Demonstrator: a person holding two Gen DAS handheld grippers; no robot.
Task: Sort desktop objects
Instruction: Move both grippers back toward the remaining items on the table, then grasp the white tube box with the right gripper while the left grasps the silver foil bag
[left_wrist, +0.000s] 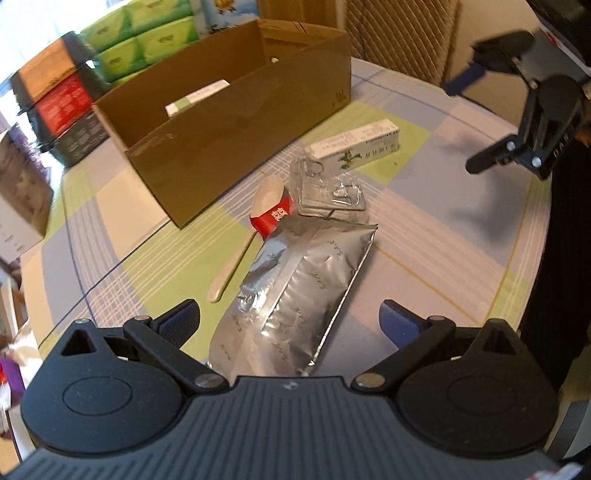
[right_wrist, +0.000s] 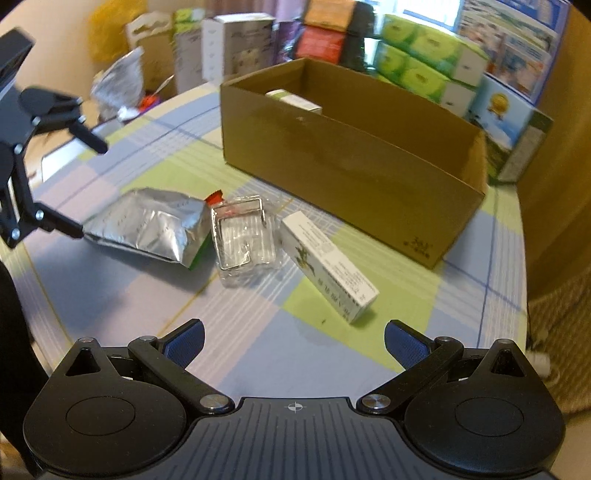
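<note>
A silver foil pouch lies on the checked tablecloth, its near end between the fingers of my open left gripper; the jaws stand wide and clear of it on both sides. Beyond it sit a red paper cup with a white spoon, clear plastic packaging and a long white-green box. My right gripper hovers open over bare cloth, just short of the white-green box. The open cardboard box holds another white-green box.
Green tissue packs, red and orange cartons and white boxes crowd the table's far side behind the cardboard box. The round table edge curves on the right. A second foil bag lies beyond the far left edge.
</note>
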